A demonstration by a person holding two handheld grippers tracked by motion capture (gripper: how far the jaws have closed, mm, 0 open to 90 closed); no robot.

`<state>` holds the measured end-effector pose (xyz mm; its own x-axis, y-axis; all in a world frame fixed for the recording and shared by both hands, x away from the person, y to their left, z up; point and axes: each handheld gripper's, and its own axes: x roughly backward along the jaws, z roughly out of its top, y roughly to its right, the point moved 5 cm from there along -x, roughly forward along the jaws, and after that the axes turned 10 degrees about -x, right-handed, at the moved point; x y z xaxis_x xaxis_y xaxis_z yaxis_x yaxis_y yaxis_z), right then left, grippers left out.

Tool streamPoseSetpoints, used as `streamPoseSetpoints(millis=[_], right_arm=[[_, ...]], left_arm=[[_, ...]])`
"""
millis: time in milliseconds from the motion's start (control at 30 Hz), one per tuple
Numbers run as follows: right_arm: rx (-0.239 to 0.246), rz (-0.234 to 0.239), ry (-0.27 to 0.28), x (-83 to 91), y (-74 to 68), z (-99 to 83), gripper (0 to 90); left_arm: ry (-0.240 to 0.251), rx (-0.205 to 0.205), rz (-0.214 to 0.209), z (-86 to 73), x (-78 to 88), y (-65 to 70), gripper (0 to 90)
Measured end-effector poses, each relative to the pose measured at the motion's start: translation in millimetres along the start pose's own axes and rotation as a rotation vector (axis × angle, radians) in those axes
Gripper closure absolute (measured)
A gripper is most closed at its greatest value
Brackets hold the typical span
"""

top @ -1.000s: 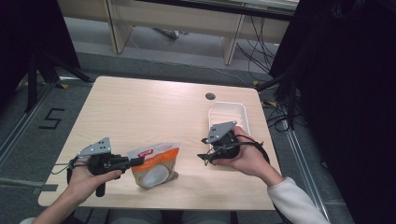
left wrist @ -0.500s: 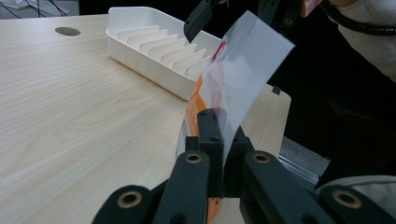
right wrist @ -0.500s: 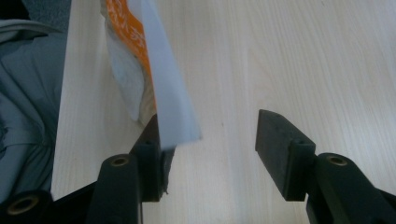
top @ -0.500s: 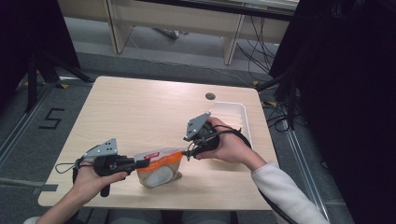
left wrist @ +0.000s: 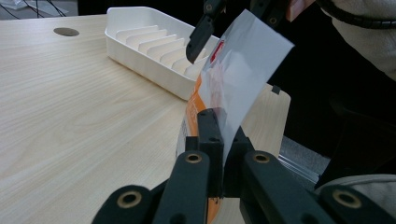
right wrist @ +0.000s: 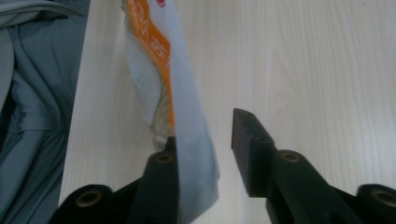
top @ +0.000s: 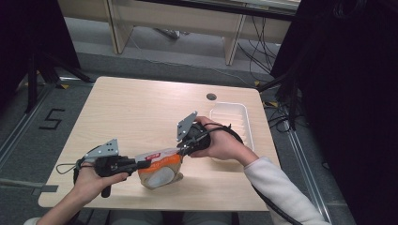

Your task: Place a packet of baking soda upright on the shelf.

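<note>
While I look down from the high view, I see the orange and white snack pouch (top: 157, 168) near the front edge of the wooden table (top: 141, 112), held up between my two grippers. My left gripper (top: 136, 164) comes in from the left and is clamped on the pouch's left top edge; in the left gripper view its jaws are pressed together on the white film of the pouch (left wrist: 233, 88), with the orange print just below them. My right gripper (top: 180, 151) reaches in from the right, at the pouch's upper right corner. In the right gripper view its jaws stand apart: the pouch's edge (right wrist: 182, 116) lies against the left jaw and in the gap, while the right jaw is clear of it, so it has not closed on the film. In the left gripper view, one black jaw of the right gripper (left wrist: 201, 35) hangs just above the top of the pouch.

A white ribbed plastic tray (top: 244, 119) sits on the table towards the right edge, beyond my right hand (top: 220, 143). A small round hole (top: 211, 96) in the tabletop lies just behind the tray.
</note>
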<state>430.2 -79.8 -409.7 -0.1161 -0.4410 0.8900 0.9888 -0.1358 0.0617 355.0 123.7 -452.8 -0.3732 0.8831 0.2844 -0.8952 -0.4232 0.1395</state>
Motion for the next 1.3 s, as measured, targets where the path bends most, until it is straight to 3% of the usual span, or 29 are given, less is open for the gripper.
streamPoseSetpoints(millis=[367,467,767,833,867,900,1033,1100,1167,1300], right_arm=[[0.025,0.019,-0.031,-2.1,-2.9,2.3,90.0],[0.007,0.019,-0.028,-1.4,-4.1,1.2,90.0],[-0.073,0.064,-0.039,7.9,-7.2,2.1,90.0],[-0.068,0.064,-0.042,10.7,-5.6,3.8,90.0],[-0.107,0.074,-0.051,14.3,-7.0,5.0,90.0],[-0.107,0.074,-0.051,14.3,-7.0,5.0,90.0],[-0.142,0.063,-0.073,21.8,-4.8,5.6,90.0],[-0.139,0.060,-0.072,24.7,-2.2,5.7,90.0],[-0.122,0.057,-0.058,26.5,1.1,6.0,90.0],[-0.151,0.049,-0.080,34.3,3.7,4.3,90.0]], left_arm=[[0.005,-0.016,0.006,-1.4,1.1,-4.2,89.0],[0.005,-0.004,0.018,-2.1,0.9,-3.9,88.9],[0.004,-0.038,0.047,-2.6,0.0,-7.1,82.9],[0.010,-0.051,0.053,-2.8,0.6,-8.4,77.2],[0.004,-0.056,0.065,-3.9,2.3,-9.8,66.6],[0.004,-0.056,0.065,-3.9,2.3,-9.8,61.1],[-0.014,-0.081,0.122,-9.2,8.9,-12.1,44.9],[-0.023,-0.061,0.157,-14.1,13.1,-10.7,36.4],[-0.031,-0.056,0.173,-20.2,16.6,-9.2,30.3],[-0.055,-0.052,0.206,-33.9,24.0,-7.3,26.6]])
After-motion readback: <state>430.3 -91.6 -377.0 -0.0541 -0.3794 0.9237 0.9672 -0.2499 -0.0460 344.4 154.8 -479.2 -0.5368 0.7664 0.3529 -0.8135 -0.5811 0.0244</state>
